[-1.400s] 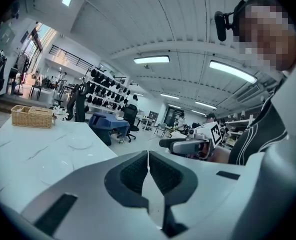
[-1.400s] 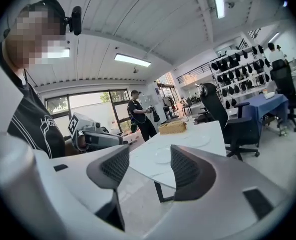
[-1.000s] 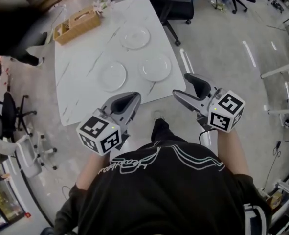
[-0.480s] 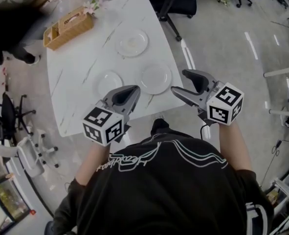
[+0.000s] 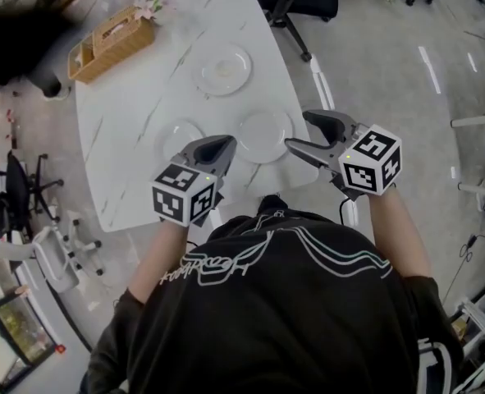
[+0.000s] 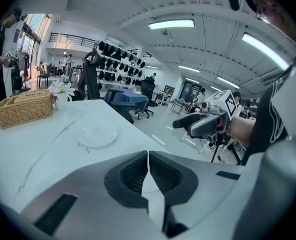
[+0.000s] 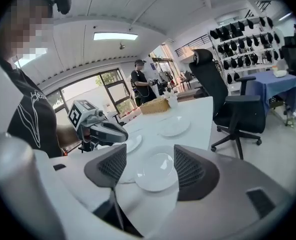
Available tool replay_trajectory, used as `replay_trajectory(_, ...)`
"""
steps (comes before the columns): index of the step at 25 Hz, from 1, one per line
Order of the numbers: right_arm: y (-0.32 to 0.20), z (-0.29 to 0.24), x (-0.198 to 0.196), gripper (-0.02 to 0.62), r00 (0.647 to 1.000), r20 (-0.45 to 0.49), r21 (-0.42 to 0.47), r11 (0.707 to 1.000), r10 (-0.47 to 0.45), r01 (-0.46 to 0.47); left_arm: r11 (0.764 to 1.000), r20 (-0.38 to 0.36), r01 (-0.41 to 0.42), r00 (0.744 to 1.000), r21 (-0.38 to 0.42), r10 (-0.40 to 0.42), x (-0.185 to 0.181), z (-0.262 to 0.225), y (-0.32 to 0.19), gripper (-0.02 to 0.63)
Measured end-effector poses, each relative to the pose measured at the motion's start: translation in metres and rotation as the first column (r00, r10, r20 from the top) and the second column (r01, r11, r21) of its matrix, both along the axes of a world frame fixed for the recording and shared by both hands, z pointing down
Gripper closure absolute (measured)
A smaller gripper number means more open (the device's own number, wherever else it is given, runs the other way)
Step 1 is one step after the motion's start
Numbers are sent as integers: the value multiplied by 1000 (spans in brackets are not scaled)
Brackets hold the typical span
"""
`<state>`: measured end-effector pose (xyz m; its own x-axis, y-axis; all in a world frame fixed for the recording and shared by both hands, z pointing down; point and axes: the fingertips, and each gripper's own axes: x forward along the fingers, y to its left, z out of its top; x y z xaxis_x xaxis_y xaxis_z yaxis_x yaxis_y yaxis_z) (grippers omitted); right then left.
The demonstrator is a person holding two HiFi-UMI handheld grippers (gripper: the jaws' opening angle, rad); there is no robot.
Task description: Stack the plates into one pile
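Ahead of both grippers the white table (image 5: 135, 113) has drawn nearer. The right gripper (image 5: 299, 131), jaws wide, now frames the near plate (image 5: 263, 134); the left gripper (image 5: 223, 144), jaws pressed together, overhangs a second plate (image 5: 176, 134). Beyond both sits the far plate (image 5: 223, 68). Nothing stacked; a first pickup seems close.

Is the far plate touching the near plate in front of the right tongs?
Apart. The head view shows a strip of bare table between the far plate and the right near plate; their rims do not meet.
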<state>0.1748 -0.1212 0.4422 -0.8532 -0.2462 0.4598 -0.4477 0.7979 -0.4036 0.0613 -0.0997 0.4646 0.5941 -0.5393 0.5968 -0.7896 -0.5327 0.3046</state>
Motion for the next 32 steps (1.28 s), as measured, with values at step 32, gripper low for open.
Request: replay_trajectory(32,-6,107,-1,301,986,-163,-226,974,-16,-22,982,337,-95,930,-164,146,-11,101,-12,576)
